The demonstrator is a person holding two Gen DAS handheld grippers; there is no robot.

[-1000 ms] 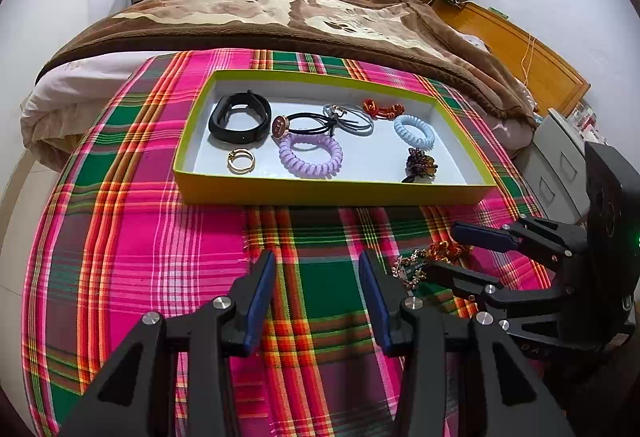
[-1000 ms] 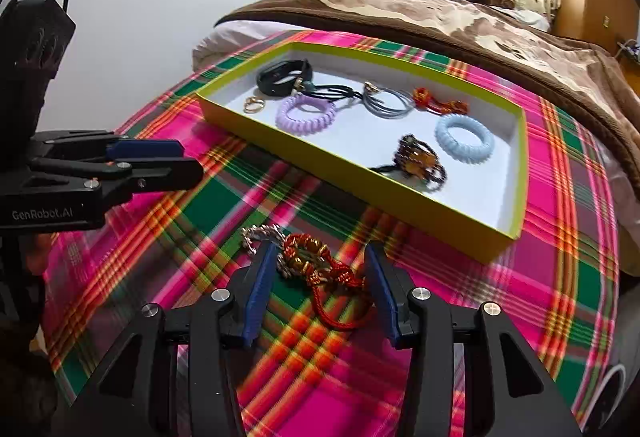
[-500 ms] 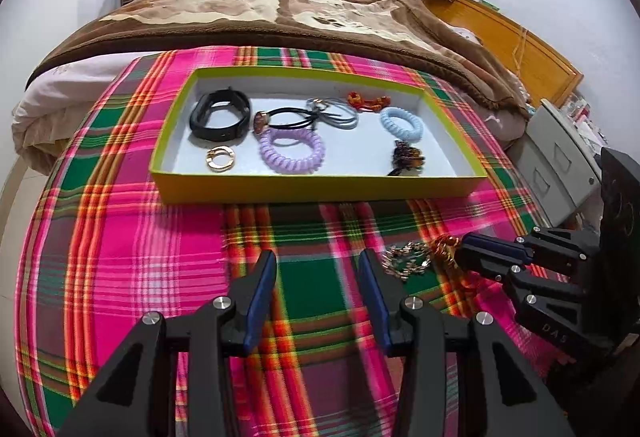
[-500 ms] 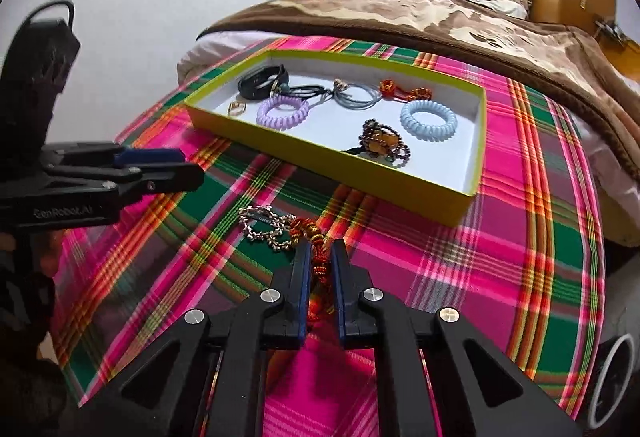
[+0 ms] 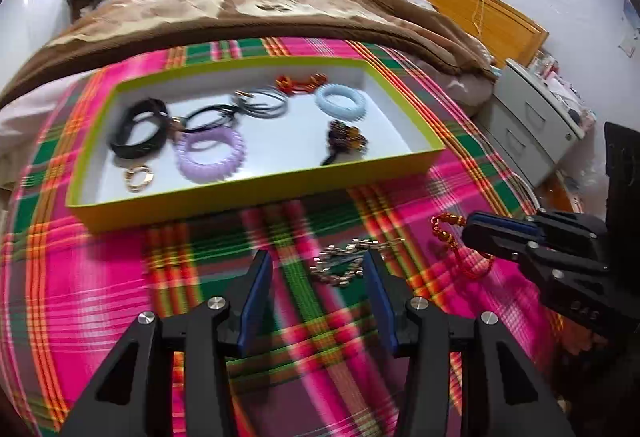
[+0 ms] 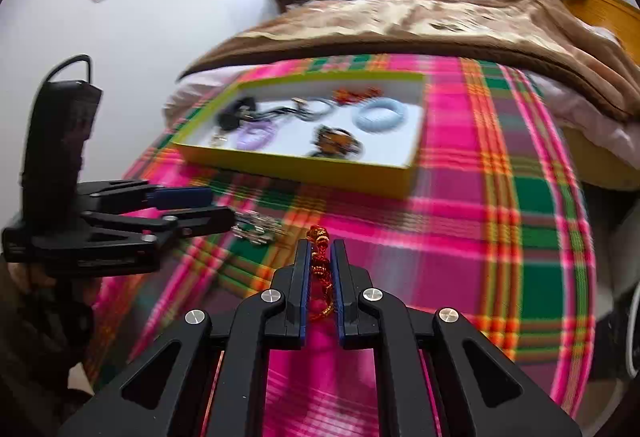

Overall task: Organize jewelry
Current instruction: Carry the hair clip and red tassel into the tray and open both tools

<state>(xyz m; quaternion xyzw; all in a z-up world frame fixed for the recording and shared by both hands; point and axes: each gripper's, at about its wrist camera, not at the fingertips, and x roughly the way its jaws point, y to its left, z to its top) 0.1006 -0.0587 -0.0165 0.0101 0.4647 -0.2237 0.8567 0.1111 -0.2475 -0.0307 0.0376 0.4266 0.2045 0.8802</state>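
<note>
My right gripper (image 6: 320,249) is shut on a red beaded bracelet (image 6: 319,237) and holds it above the plaid cloth; in the left wrist view the gripper (image 5: 470,233) is at the right with the bracelet (image 5: 446,227) hanging from it. A silver chain bracelet (image 5: 344,265) lies on the cloth between the fingertips of my open left gripper (image 5: 316,273); it also shows in the right wrist view (image 6: 258,227). The yellow-green tray (image 5: 260,193) beyond holds several pieces, among them a purple coil band (image 5: 210,157) and a blue coil band (image 5: 340,101).
The tray sits on a pink and green plaid cloth (image 5: 100,297) spread over a bed with a brown blanket (image 5: 260,9). A grey drawer unit (image 5: 532,117) stands to the right of the bed. A white wall (image 6: 140,17) is at the left.
My right gripper has lifted the red bracelet off the cloth, apart from the silver chain. My left gripper has moved right, so the silver chain now lies between its fingertips.
</note>
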